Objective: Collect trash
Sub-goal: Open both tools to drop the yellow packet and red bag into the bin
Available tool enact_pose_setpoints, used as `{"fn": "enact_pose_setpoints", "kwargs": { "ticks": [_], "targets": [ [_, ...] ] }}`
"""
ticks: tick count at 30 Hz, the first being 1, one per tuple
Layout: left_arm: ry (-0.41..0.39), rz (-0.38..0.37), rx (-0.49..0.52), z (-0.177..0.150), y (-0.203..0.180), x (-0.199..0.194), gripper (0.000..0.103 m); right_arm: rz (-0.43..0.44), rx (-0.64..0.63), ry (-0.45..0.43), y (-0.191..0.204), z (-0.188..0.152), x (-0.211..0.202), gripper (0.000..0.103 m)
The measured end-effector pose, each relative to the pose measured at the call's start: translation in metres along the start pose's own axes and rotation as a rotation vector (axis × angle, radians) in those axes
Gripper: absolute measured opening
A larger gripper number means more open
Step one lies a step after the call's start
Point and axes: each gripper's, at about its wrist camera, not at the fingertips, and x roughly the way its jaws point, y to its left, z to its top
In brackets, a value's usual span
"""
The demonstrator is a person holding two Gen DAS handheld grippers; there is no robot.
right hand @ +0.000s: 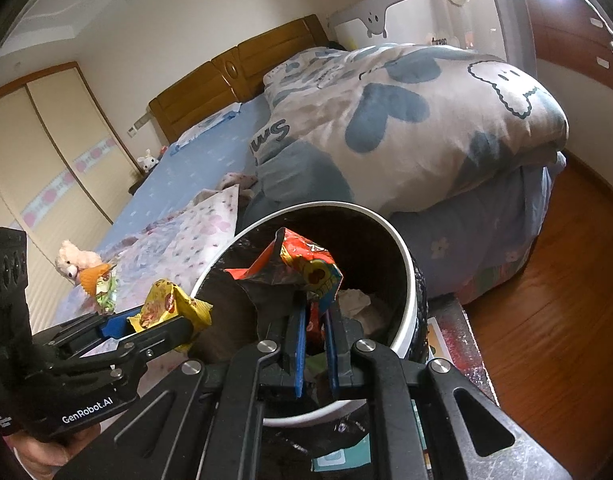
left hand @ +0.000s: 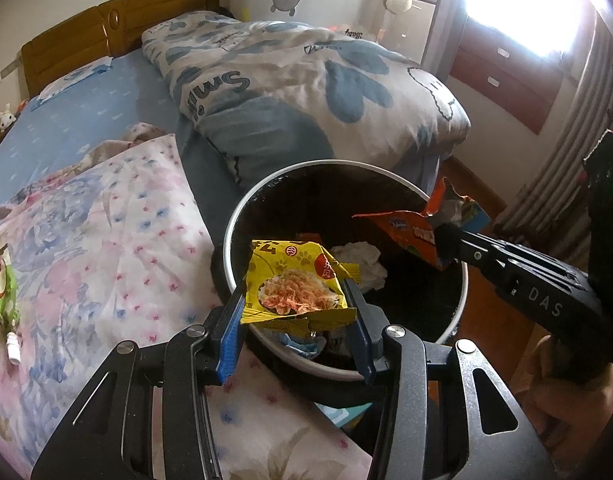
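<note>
You have two black two-finger grippers in view, the left one (left hand: 296, 300) and the right one (right hand: 316, 320). You can count three crinkled snack wrappers: one yellow foil wrapper (left hand: 298, 280), one orange-red foil wrapper (right hand: 306, 268) and one green-and-white wrapper (left hand: 0, 280) lying on the bed. There is one round black trash bin with a white rim (left hand: 234, 216), and one crumpled white tissue (left hand: 362, 258) inside it. Two soft toys show: one white rabbit (right hand: 147, 159) and one pale teddy bear (right hand: 72, 262). One small white bottle (left hand: 13, 346) lies on the floral cover.

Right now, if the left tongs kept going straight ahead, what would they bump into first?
Probably the crumpled white tissue inside the round white-rimmed bin; the left tongs, gripping the yellow snack wrapper, aim into its mouth, though depth is unclear.
</note>
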Motion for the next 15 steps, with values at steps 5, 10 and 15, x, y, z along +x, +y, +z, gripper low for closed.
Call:
{"fn": "enact_pose_setpoints", "kwargs": {
  "ticks": [5,10,15],
  "targets": [
    [0.013,-0.003,-0.007,0.0027,0.0039,0.0054,0.045,-0.004,0.003,0.017,-0.0025,0.0032,0.0080,0.013],
    [0.021,-0.008,-0.016,0.0058,0.0078,0.0085,0.061,-0.004,0.009,0.023,-0.0023,0.0044,0.0093,0.017],
    [0.012,-0.005,-0.013,0.0021,0.0090,0.0047,0.066,-0.005,0.017,0.000,-0.0023,0.0048,0.0040,0.039]
  ]
}}
